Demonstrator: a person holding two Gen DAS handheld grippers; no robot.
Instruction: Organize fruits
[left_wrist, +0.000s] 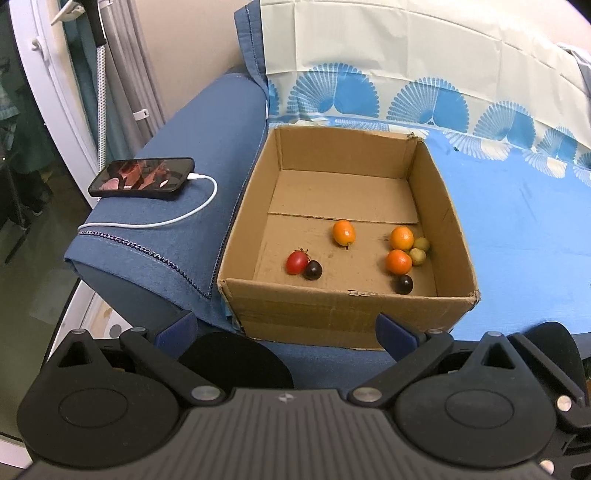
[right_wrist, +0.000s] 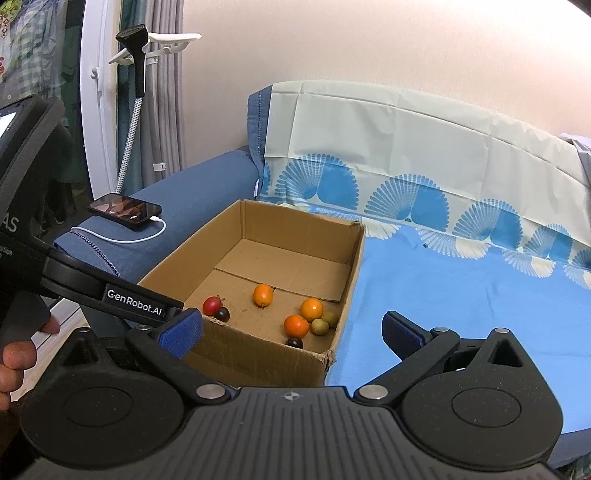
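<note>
An open cardboard box (left_wrist: 447, 206) (right_wrist: 166, 273) sits on a blue-covered sofa seat. Inside lie a red tomato (left_wrist: 296, 261) (right_wrist: 211, 305) touching a dark grape (left_wrist: 313, 270) (right_wrist: 222, 314), an orange kumquat (left_wrist: 344, 232) (right_wrist: 263, 294), two more orange fruits (left_wrist: 402, 238) (right_wrist: 311, 308), two green fruits (left_wrist: 419, 256) (right_wrist: 320, 326) and another dark grape (left_wrist: 404, 284) (right_wrist: 295, 343). My left gripper (left_wrist: 284, 330) is open and empty in front of the box's near wall. My right gripper (right_wrist: 291, 332) is open and empty, above the box's near right corner.
A phone (left_wrist: 142, 178) (right_wrist: 125, 210) with a white charging cable (left_wrist: 192, 214) lies on the blue sofa arm left of the box. A blue patterned sheet (left_wrist: 524, 229) (right_wrist: 461, 295) covers the seat to the right. The left gripper's body (right_wrist: 74, 277) shows in the right wrist view.
</note>
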